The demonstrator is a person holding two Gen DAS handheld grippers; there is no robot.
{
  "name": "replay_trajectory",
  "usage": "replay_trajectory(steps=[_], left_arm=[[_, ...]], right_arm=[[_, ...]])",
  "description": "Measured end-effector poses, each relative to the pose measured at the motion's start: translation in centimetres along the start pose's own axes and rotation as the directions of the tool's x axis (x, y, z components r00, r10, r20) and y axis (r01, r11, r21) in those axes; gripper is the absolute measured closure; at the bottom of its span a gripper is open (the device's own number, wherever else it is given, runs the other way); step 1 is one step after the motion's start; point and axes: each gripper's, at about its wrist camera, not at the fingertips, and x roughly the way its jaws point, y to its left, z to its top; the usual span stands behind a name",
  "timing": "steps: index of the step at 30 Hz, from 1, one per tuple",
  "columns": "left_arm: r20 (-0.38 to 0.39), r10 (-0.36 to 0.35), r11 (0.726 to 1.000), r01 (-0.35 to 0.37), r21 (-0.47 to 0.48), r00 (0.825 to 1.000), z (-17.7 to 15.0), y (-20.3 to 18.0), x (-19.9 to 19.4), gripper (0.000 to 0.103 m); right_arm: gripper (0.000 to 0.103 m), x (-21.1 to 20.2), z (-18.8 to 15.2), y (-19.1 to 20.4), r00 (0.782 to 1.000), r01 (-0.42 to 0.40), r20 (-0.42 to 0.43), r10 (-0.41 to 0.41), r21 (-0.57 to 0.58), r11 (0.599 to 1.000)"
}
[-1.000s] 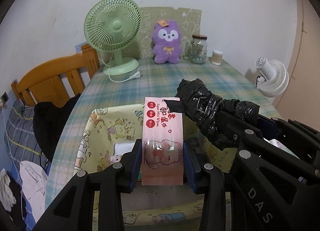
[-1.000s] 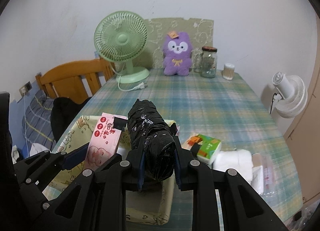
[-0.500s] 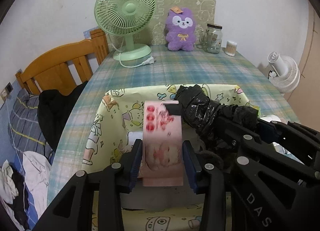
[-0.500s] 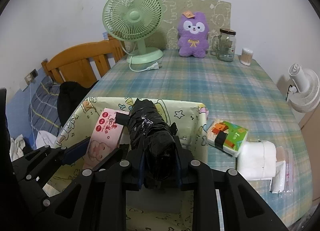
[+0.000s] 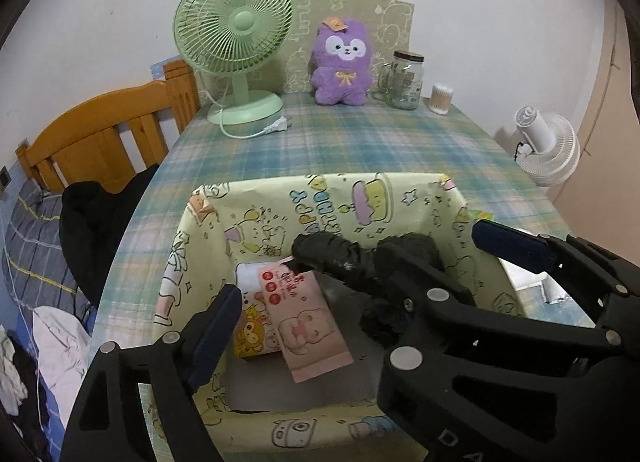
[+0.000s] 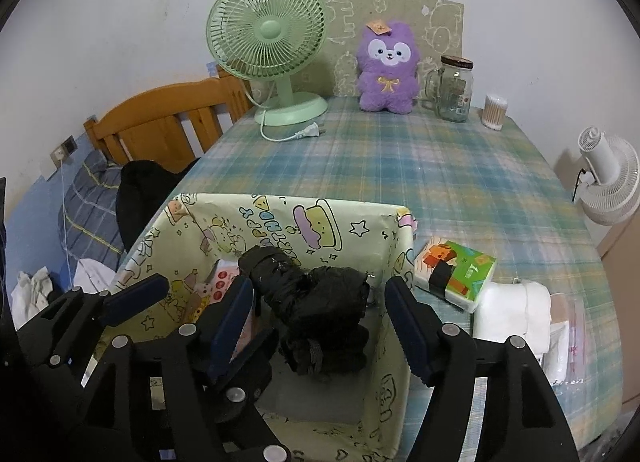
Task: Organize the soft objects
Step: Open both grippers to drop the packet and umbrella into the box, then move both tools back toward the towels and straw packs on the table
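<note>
1. While both sets of jaws are opening, the pink rectangular wet-wipes pack (image 5: 308,322) lies loose in the yellow cartoon-print box (image 5: 360,198), centre frame.
2. Left gripper (image 5: 348,290) jaws apart, empty.
3. Right gripper (image 6: 320,314) jaws apart; the crumpled black plastic bundle (image 6: 320,302) sits between them, unpressed.
4. Risk: withdrawing jaws might snag the bundle's crinkled plastic.

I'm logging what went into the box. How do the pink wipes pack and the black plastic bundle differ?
The pink wipes pack is flat and rectangular with printed cartoon art; the black plastic bundle is lumpy, crinkled and plain. The pack lies on the left of the box floor, the bundle on the right, overlapping the pack's far end. Both lie loose inside the yellow cartoon box.
</note>
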Motion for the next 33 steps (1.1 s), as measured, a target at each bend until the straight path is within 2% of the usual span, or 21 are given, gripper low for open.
replay_trajectory(steps=[2, 4, 17, 24, 29, 33], left_arm=[[0.007, -0.005, 1.000, 0.005, 0.002, 1.000, 0.1, -0.2, -0.3, 0.016], [0.016, -0.006, 1.000, 0.006, 0.009, 1.000, 0.2, -0.6, -0.7, 0.016], [0.082, -0.029, 0.998, 0.025, 0.050, 0.996, 1.1, -2.9, -2.7, 0.014], [0.131, -0.049, 0.996, 0.039, 0.083, 0.990, 1.6, -4.8, -4.1, 0.008], [0.157, -0.032, 0.995, 0.017, 0.094, 0.987, 2.0, -6.1, -5.0, 0.003], [0.169, -0.045, 0.995, 0.028, 0.098, 0.985, 2.2, -7.2, -5.5, 0.003]], right_arm=[[0.030, -0.4, 0.1, -0.1, 1.000, 0.005, 0.005, -0.005, 0.000, 1.000], [0.023, -0.8, 0.2, -0.2, 0.999, 0.032, 0.020, -0.032, 0.002, 0.999], [0.015, -4.5, 0.5, -2.0, 0.992, 0.074, 0.098, -0.076, 0.029, 0.997], [0.008, -6.9, 0.7, -3.5, 0.981, 0.107, 0.157, -0.113, 0.052, 0.993], [0.007, -8.2, 0.8, -4.5, 0.973, 0.129, 0.183, -0.140, 0.074, 0.989], [0.006, -9.2, 0.7, -5.3, 0.967, 0.139, 0.202, -0.154, 0.085, 0.987]])
